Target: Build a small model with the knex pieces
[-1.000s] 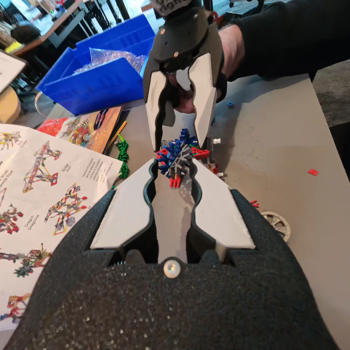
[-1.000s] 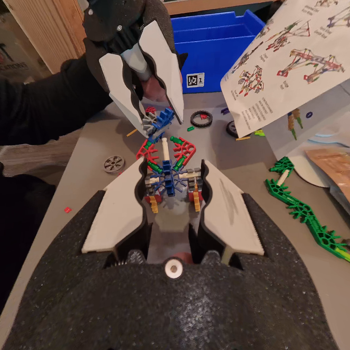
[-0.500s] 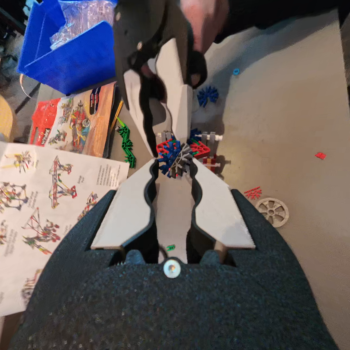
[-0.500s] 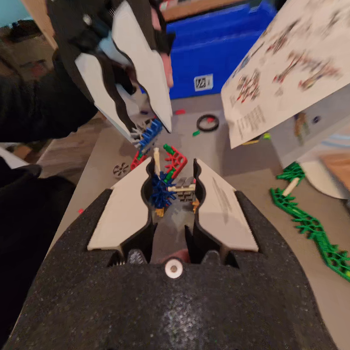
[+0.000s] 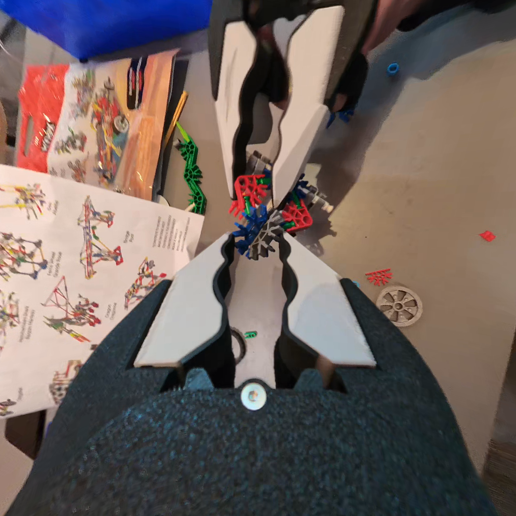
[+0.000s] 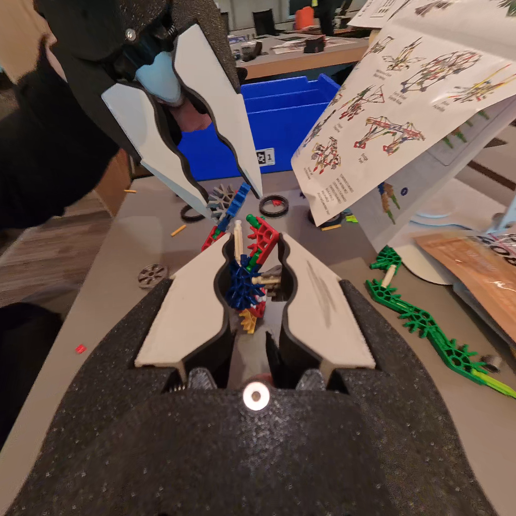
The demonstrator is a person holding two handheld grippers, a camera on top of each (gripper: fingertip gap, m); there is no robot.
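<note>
The jaws of the left gripper (image 5: 257,240) stand almost closed. At their very tips they pinch a grey and blue connector pair (image 5: 258,233), two snowflake-shaped pieces that lie flat against each other. The pair is lifted above the worktop (image 5: 418,195).

The jaws of the right gripper (image 6: 254,237) leave only a narrow gap. In the hollow between them sits a small model (image 6: 244,282), made of a dark blue snowflake connector, red corner pieces, green and pale rods, and a yellow piece at the bottom. It seems to be clamped there and held off the worktop.

A white rod (image 6: 238,237) of the model points up toward the left gripper, and its free end is just beside the connector pair. The two grippers face each other, tip to tip. I cannot tell if the pair already touches the rod or one of the red pieces.

Around them on the worktop lie a loose red connector (image 5: 379,277) and, near it, a grey wheel (image 5: 399,305). There is a black tyre ring (image 6: 273,205) behind the model, and a green chain (image 6: 413,315) of connectors to the right. An instruction sheet (image 5: 69,251) and a printed bag (image 5: 111,125) lie on the left gripper's side. A blue bin (image 6: 282,117) stands at the far edge.
</note>
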